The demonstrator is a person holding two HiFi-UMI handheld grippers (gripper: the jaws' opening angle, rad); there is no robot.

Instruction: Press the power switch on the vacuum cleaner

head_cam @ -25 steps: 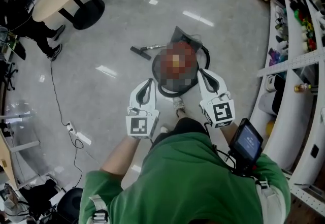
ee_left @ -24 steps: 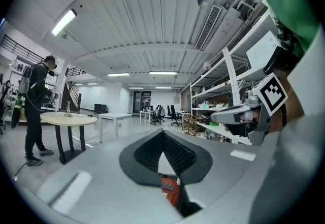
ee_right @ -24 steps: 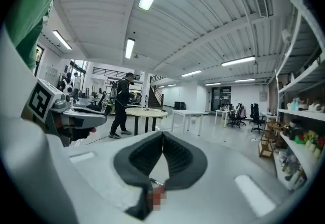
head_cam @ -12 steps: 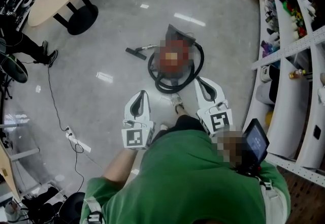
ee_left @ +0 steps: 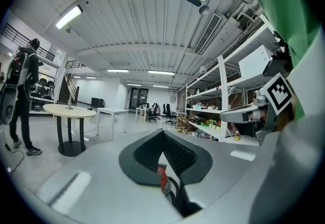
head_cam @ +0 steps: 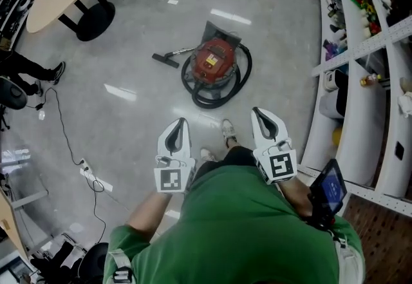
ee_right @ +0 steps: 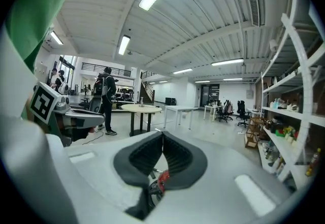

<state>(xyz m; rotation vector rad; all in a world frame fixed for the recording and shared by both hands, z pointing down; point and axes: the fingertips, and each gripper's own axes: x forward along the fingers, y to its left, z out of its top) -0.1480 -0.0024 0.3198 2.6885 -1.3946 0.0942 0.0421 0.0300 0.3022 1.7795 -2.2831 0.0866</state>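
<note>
On the floor, you've backed away from the vacuum. Left gripper and right gripper, jaws together and empty, hang well clear; the press looks done.

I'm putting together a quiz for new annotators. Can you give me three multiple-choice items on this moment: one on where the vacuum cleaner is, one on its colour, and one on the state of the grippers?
1. Where does the vacuum cleaner stand?
A. On the round table
B. On the floor
C. On a shelf

2. What colour is its body?
A. Red
B. Blue
C. Yellow

3. How do the left gripper and the right gripper stand?
A. Both shut, holding nothing
B. The left one is shut on the hose
C. The right one is open around the switch

Answers:
1. B: the head view shows it on the grey floor, well ahead of both grippers.
2. A: its top is plainly red.
3. A: in each gripper view the jaw tips meet, with nothing between them.
</note>
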